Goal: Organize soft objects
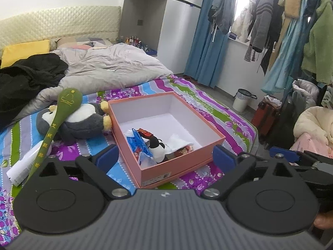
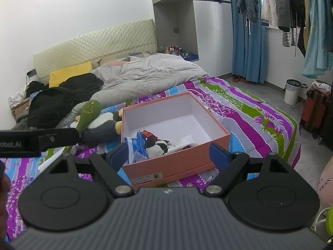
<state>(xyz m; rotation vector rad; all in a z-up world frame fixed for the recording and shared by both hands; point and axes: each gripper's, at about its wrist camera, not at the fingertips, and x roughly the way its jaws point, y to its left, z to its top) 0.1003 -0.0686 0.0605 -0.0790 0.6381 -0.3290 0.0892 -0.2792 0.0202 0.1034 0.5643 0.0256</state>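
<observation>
We are hovering both grippers, jaws wide and empty, over the pink box (image 1: 166, 139).
The grey penguin plush (image 1: 83, 123) is lying left of the box, long axis crosswise, nearer our left gripper (image 1: 165, 156) than our right gripper (image 2: 168, 153).

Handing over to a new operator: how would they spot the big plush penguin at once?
Find the striped bed sheet and the open pink box on it. The penguin lies outside the box, against its left wall. It is grey with a white belly and yellow feet, far bigger than the small black-and-white plush inside the box.
</observation>
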